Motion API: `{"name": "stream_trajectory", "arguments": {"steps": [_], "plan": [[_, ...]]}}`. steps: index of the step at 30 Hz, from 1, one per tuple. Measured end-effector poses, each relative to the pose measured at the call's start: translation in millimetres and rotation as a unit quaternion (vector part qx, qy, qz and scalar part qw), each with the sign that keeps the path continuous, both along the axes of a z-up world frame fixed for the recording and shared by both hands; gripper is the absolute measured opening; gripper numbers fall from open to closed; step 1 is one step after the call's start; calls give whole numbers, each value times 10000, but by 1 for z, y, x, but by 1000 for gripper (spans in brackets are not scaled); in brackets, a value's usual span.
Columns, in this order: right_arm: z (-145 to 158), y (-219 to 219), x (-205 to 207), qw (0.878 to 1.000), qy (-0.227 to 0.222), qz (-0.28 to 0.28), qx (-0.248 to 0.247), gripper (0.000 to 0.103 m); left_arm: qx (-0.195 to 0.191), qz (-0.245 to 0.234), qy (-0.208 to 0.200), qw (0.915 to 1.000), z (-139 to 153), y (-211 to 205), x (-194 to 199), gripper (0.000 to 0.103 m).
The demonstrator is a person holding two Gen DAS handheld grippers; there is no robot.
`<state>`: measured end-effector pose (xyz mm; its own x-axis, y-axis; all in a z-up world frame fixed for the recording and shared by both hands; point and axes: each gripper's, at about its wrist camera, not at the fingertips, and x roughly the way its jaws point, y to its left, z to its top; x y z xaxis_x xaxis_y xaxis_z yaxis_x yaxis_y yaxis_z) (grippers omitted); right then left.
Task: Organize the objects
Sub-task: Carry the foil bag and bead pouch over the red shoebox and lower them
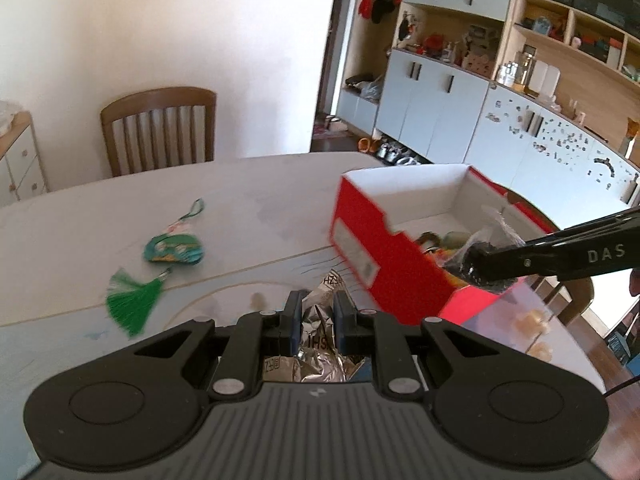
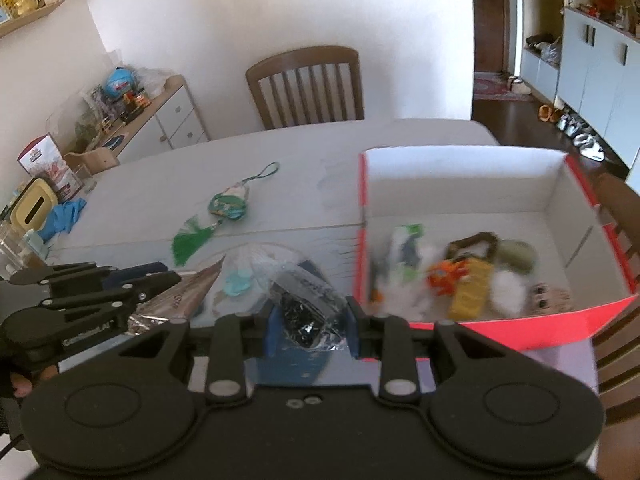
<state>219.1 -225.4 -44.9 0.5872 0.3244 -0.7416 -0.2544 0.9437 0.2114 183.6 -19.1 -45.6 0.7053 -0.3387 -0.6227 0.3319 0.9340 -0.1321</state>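
Observation:
My left gripper [image 1: 316,312] is shut on a silver foil packet [image 1: 320,356] just above the table, left of the red box [image 1: 372,248]. It shows at the left of the right wrist view [image 2: 160,280], with the foil packet [image 2: 176,300] in it. My right gripper [image 2: 310,320] is shut on a clear plastic bag with dark contents [image 2: 308,300], beside the red box's [image 2: 440,326] near left corner. In the left wrist view it [image 1: 480,268] holds the bag [image 1: 484,240] over the box. The box holds several small toys [image 2: 468,280].
A green tasselled sachet charm [image 1: 168,252] lies on the white table [image 1: 240,208], also in the right wrist view [image 2: 224,210]. A wooden chair [image 2: 306,84] stands behind the table. A blue cloth [image 2: 64,216] and jars sit at the table's left end. Cabinets line the right wall.

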Motion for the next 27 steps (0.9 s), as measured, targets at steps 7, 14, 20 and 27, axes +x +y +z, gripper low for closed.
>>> {"name": "stream_trajectory", "arguments": {"steps": [7,14,20,27], "plan": [[6,-47,2,9998,-134,-116,10,31,53,-203,-63,9998,18,-52,5,16],[6,-93,14,9992,-244,-314,-31,31,68,-432,-121,9990,28,-101,22,16],[3,-129,31,9982,-285,-503,-125,31,162,-524,-185,9983,32,-140,39,16],[-12,-153,55,9975,-261,-603,-241,31,260,-485,-67,9985,23,-180,70,16]]}}
